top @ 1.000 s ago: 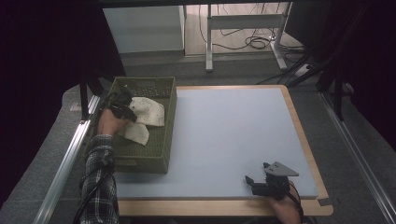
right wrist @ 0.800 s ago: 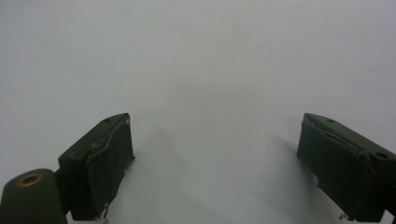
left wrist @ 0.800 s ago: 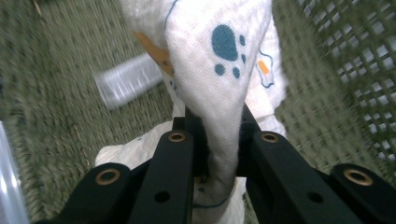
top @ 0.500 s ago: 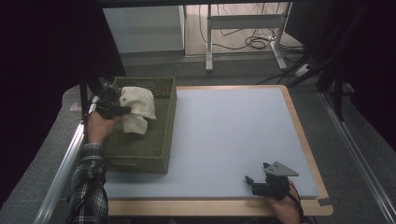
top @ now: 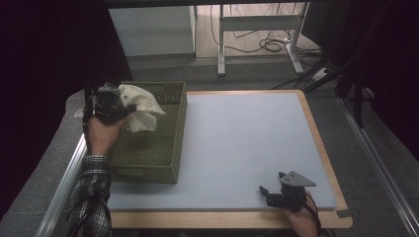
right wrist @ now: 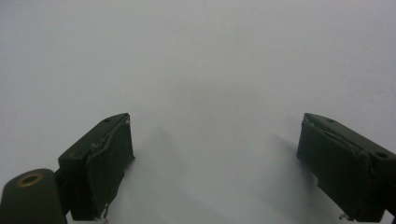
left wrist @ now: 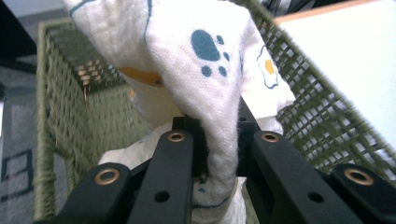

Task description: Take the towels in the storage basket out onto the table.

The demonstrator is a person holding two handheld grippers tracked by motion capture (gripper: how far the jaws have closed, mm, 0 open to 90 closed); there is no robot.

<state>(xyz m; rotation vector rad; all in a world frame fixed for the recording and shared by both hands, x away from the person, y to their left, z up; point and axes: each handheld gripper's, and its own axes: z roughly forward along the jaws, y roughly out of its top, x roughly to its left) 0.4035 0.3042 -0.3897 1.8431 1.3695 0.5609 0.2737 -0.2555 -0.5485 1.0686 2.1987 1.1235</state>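
The wooden-edged table (top: 323, 140) with a pale blue mat (top: 247, 143) carries a green woven rectangular basket (top: 148, 153) at nine o'clock.

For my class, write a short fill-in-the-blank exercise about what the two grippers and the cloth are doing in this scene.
1. The left gripper is shut on a white ____ printed with blue paw marks.
2. That item hangs above the green woven ____.
3. The right gripper has its jaws ____, with nothing between them.
4. The right gripper sits low over the pale blue ____.

Missing words: cloth; basket; open; mat.
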